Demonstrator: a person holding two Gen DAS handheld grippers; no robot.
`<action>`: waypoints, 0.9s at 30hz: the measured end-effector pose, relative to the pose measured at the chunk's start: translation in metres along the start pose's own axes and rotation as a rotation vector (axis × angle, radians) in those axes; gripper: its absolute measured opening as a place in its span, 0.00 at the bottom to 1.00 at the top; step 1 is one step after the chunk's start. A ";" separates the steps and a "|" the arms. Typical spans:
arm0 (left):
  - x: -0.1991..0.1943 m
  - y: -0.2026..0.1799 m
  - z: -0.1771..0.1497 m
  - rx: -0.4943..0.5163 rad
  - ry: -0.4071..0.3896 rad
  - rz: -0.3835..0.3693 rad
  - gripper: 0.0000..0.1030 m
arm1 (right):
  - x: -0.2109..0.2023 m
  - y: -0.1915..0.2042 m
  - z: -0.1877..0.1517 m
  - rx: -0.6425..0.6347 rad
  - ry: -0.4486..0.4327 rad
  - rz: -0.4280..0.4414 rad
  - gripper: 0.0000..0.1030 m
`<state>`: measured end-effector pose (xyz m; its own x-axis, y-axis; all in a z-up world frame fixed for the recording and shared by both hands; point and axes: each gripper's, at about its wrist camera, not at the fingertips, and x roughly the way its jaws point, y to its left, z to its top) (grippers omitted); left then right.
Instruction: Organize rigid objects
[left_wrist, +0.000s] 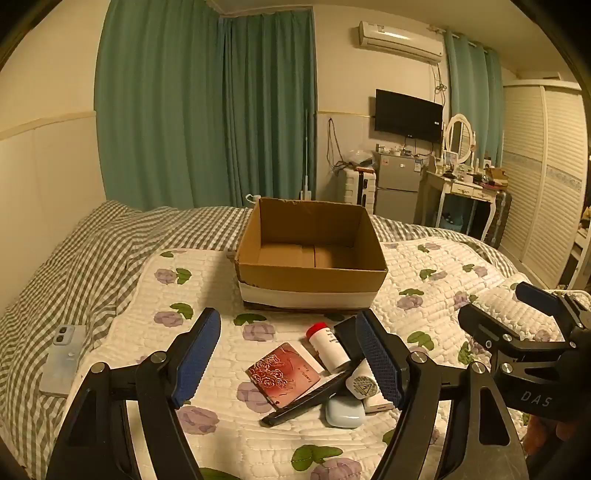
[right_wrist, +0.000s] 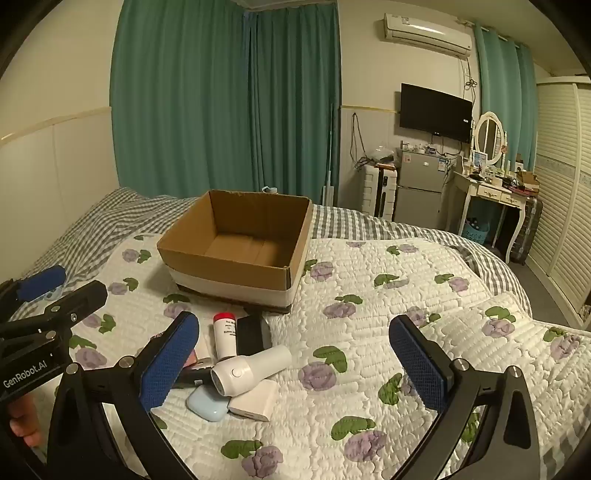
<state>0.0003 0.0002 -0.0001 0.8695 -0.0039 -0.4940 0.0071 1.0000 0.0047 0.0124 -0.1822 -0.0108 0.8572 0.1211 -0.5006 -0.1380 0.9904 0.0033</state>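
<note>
A smooth phone (left_wrist: 61, 360) lies flat on the checked sheet at 9 o'clock. The left tongs (left_wrist: 291, 360) gape wide over a cluster on the quilted floral bed (left_wrist: 424, 258): an embossed red card (left_wrist: 282, 374), a round red-capped bottle (left_wrist: 328, 345), a glossy blue case (left_wrist: 345, 411). The cardboard box (left_wrist: 312, 275) sits at 12 o'clock. The right tongs (right_wrist: 295, 363) stand apart; their left pad hides part of the pile
</note>
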 end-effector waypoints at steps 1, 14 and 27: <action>0.000 0.000 0.000 0.001 -0.003 0.001 0.76 | 0.000 0.000 0.000 0.000 -0.005 -0.001 1.00; -0.001 0.001 0.000 0.010 -0.001 0.000 0.76 | -0.001 0.002 -0.003 -0.007 0.009 0.001 1.00; -0.001 0.001 0.000 0.011 -0.002 0.001 0.76 | 0.003 0.004 -0.005 -0.006 0.017 0.004 1.00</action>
<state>-0.0004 0.0009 0.0006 0.8704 -0.0028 -0.4923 0.0113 0.9998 0.0144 0.0113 -0.1780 -0.0166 0.8482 0.1238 -0.5150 -0.1444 0.9895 0.0000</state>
